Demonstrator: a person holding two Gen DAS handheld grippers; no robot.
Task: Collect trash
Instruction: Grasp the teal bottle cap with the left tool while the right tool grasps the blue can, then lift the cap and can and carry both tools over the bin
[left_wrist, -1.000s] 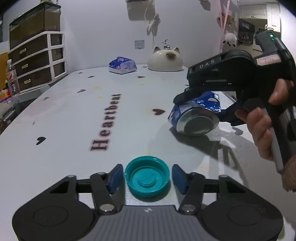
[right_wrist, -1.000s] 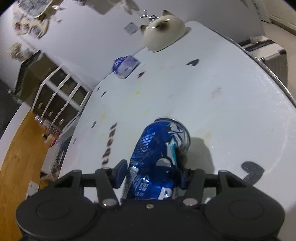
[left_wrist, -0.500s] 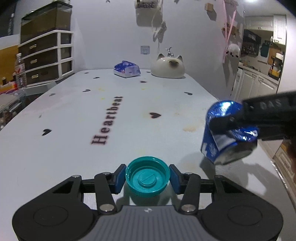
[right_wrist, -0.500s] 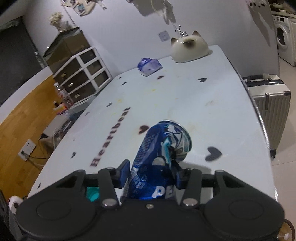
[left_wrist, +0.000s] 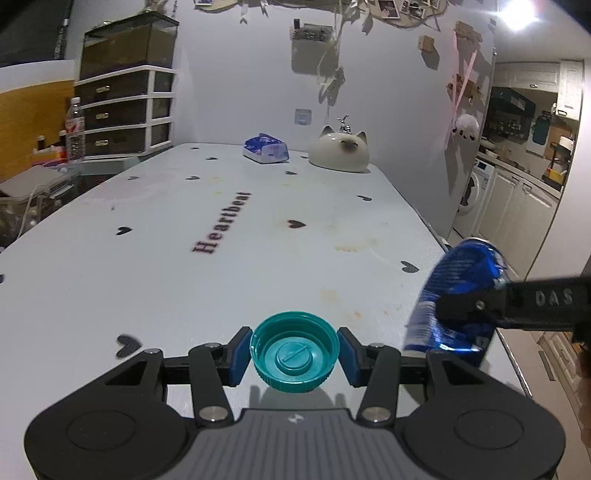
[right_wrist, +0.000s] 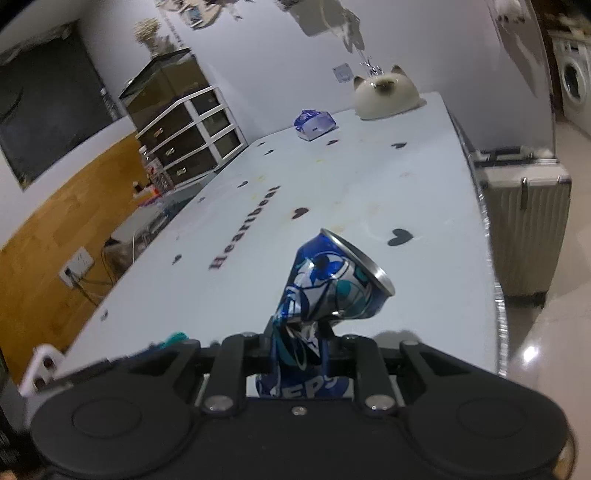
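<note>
the teal bottle cap (left_wrist: 294, 350) faces hollow side up with nothing in it, clamped between the left gripper (left_wrist: 294, 355) pads, off the white table (left_wrist: 184, 266). the right gripper (right_wrist: 300, 349) jaws have just been closing, crushing the blue can's (right_wrist: 325, 291) waist; the dented can hangs over the table's right edge.

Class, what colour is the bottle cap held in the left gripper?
Teal green. The bottle cap shows best in the left wrist view, clamped in the left gripper.

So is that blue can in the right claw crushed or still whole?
Crushed. The blue can is pinched flat at its waist where the right claw, whose jaws have just been closing, clamps it; only the rimmed far end stays round.
</note>
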